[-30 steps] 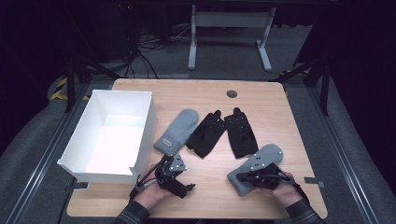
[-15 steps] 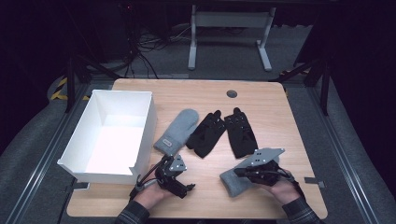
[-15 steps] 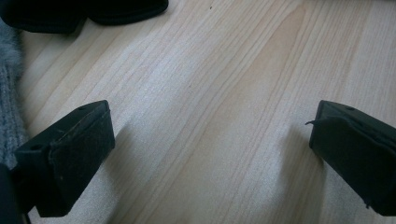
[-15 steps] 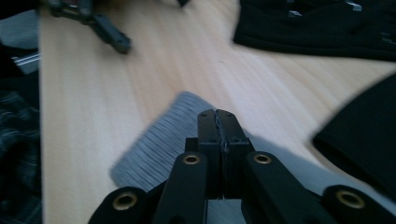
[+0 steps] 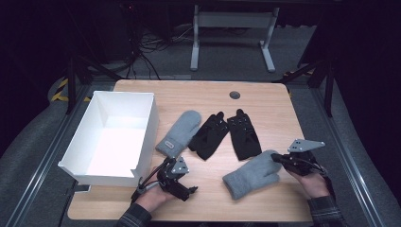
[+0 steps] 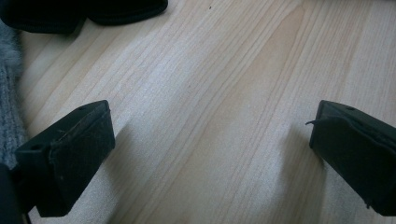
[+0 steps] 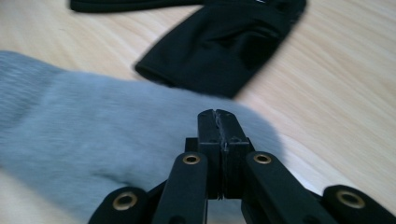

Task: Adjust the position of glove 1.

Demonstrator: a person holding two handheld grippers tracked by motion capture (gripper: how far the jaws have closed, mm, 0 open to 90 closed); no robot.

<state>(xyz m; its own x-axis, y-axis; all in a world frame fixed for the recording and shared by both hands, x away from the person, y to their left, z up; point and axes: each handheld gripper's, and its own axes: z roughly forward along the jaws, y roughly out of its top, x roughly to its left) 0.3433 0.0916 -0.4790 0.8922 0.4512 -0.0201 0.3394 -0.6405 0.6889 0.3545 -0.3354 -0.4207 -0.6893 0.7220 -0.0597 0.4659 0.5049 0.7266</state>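
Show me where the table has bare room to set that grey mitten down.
Bare wood lies behind the gloves around the round port, along the right edge beyond the right gripper, and between the left gripper and the held mitten. It is crowded mid-table: second mitten and black gloves beside the box.

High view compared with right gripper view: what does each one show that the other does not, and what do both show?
High view alone: the white box, a second grey mitten beside it, and the left tool, jaws open, resting on the table. Right gripper view alone: close up, the right tool has its jaws shut on the grey mitten's edge. Both: that mitten, the black gloves and the wooden table.
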